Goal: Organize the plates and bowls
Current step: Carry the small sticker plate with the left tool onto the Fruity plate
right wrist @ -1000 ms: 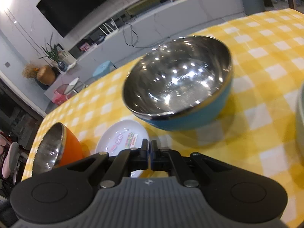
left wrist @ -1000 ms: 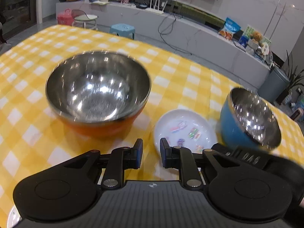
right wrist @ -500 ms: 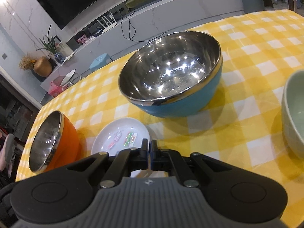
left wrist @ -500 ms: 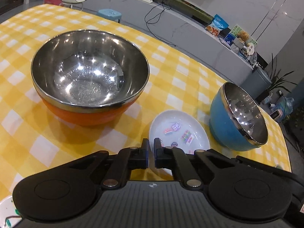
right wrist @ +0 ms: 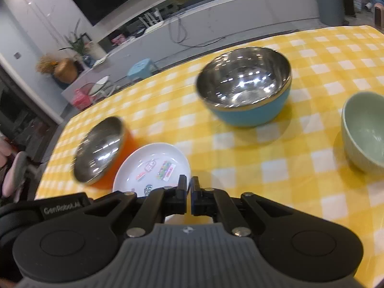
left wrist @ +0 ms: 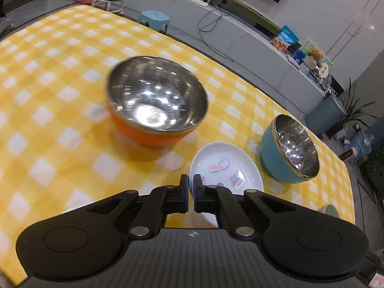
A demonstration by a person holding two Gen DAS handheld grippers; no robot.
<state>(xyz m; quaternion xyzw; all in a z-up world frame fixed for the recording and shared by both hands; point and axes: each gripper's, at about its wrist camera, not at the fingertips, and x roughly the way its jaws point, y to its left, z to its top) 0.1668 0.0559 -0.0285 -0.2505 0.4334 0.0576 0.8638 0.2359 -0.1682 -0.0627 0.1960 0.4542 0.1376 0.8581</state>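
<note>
An orange steel-lined bowl [left wrist: 156, 103] stands on the yellow checked tablecloth [left wrist: 60, 120], well ahead of my left gripper [left wrist: 190, 180]. That gripper is shut with nothing in it. Just beyond its tips lies a small white plate [left wrist: 225, 168] with stickers, and a blue steel-lined bowl [left wrist: 288, 148] stands to the right. In the right wrist view the blue bowl [right wrist: 244, 88] is ahead and the orange bowl [right wrist: 100, 153] is left, beside the white plate [right wrist: 153, 165]. A pale green bowl [right wrist: 364, 132] is at the right edge. My right gripper [right wrist: 188, 182] is shut on nothing, above the cloth.
The left gripper's black body [right wrist: 62, 208] shows at the lower left of the right wrist view. Past the table's far edge stand a light blue stool [left wrist: 153, 16], a long grey bench [left wrist: 240, 24] and a grey bin [right wrist: 328, 0].
Both grippers have drawn back and risen, so the bowls look smaller and farther off. The left jaws went from a small gap to shut. The green bowl has come into the right view.
</note>
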